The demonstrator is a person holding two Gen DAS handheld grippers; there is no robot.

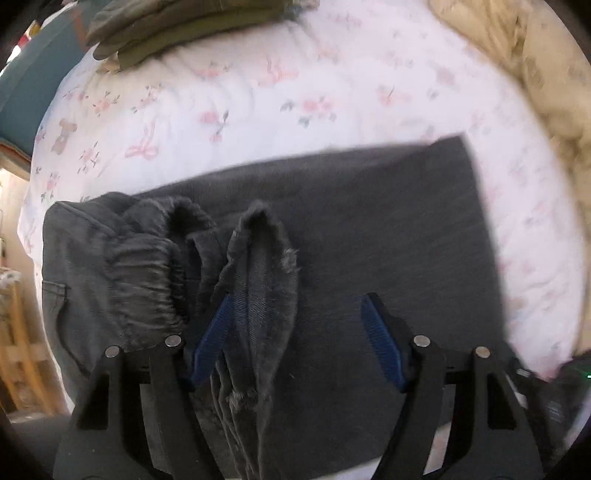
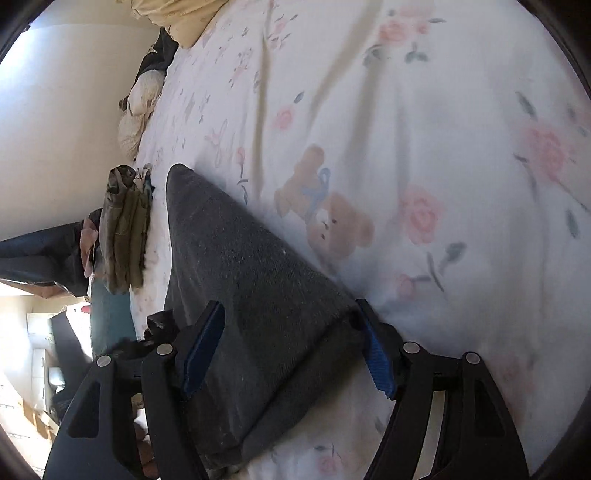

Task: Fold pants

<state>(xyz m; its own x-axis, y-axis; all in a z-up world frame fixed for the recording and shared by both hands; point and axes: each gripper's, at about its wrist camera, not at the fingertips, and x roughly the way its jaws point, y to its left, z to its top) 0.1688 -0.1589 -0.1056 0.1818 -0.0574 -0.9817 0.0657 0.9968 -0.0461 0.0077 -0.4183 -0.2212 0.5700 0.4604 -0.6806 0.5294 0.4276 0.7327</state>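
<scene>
Dark grey pants (image 1: 369, 240) lie folded on the flowered bed sheet (image 1: 258, 99). In the left wrist view the frayed leg hems (image 1: 258, 266) and the gathered waistband (image 1: 147, 273) bunch up between the fingers. My left gripper (image 1: 295, 314) is open, its jaws wide apart over the hems. In the right wrist view the folded pants (image 2: 243, 266) run from the fingers toward the far left. My right gripper (image 2: 288, 325) is open, its jaws straddling the folded edge without pinching it.
A stack of folded olive garments (image 2: 125, 229) lies on the bed beyond the pants, also in the left wrist view (image 1: 177, 26). A cream blanket (image 1: 517, 55) is heaped at the bed's side. A white wall (image 2: 66, 110) borders the bed.
</scene>
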